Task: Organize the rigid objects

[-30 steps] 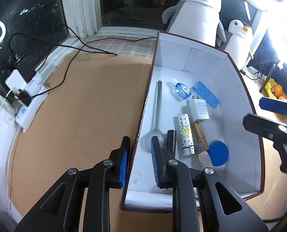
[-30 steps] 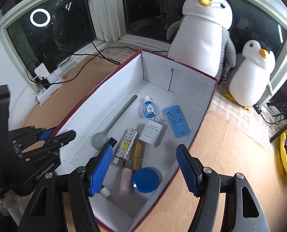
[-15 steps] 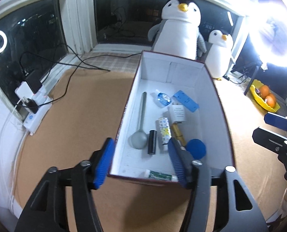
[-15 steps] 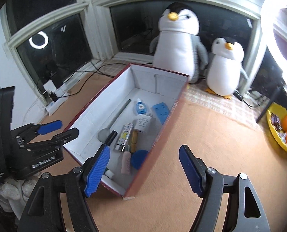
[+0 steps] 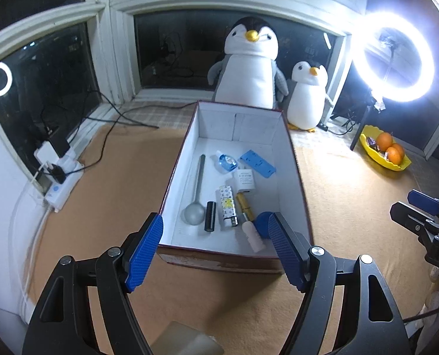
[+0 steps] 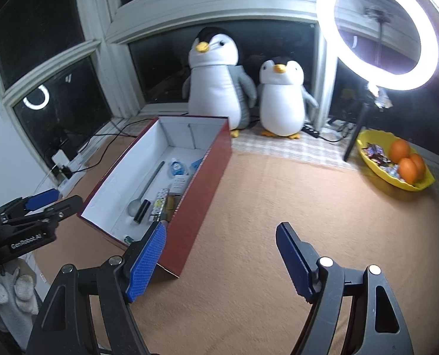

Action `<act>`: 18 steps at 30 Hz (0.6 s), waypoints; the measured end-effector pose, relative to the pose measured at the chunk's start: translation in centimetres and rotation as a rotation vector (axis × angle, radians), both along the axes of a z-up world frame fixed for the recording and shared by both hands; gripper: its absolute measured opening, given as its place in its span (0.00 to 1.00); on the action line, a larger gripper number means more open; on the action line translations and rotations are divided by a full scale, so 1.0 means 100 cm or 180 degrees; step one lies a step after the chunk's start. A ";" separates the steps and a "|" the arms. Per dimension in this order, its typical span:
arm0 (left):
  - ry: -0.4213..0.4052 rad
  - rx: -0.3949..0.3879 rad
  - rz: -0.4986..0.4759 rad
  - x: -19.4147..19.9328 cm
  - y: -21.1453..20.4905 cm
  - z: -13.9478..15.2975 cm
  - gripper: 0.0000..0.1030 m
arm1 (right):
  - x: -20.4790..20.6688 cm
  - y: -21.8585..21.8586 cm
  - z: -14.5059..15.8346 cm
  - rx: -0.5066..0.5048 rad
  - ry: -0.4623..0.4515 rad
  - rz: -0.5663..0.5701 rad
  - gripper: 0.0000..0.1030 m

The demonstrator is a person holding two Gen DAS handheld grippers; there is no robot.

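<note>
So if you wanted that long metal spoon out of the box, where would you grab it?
Probably mid-handle of the spoon, coming straight down from above. It lies flat along the box floor, the thin handle has bare floor either side, while the bowl sits close to a black tube.

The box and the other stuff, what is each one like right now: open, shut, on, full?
Dark red cardboard box: open on top, small things lying inside.
Long grey metal spoon: lying flat in the box.
White ring lamp: on, glowing.
Yellow fruit bowl: holds oranges and sweets.
Big plush penguin: upright.
Small plush penguin: upright.
Left tool: open, empty.
Right tool: open, empty.
</note>
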State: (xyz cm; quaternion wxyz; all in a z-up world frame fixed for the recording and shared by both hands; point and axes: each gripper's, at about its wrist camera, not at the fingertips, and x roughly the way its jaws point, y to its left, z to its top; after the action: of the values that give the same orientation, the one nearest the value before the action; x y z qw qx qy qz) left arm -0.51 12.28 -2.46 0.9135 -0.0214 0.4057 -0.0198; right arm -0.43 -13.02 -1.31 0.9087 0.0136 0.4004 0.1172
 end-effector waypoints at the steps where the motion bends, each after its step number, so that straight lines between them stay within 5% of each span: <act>1: -0.0021 -0.0001 -0.0011 -0.002 -0.001 0.002 0.76 | -0.002 -0.002 0.001 0.0010 -0.0005 -0.0030 0.71; 18: -0.0105 -0.0028 -0.0147 -0.011 -0.014 0.010 0.77 | -0.016 -0.012 0.007 -0.0009 -0.0066 -0.0114 0.72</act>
State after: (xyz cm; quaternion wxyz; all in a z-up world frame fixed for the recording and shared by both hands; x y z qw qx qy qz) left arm -1.65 10.87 -1.44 0.9193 -0.0157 0.3909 -0.0430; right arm -2.00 -14.23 -0.57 0.9148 0.0182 0.3908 0.1005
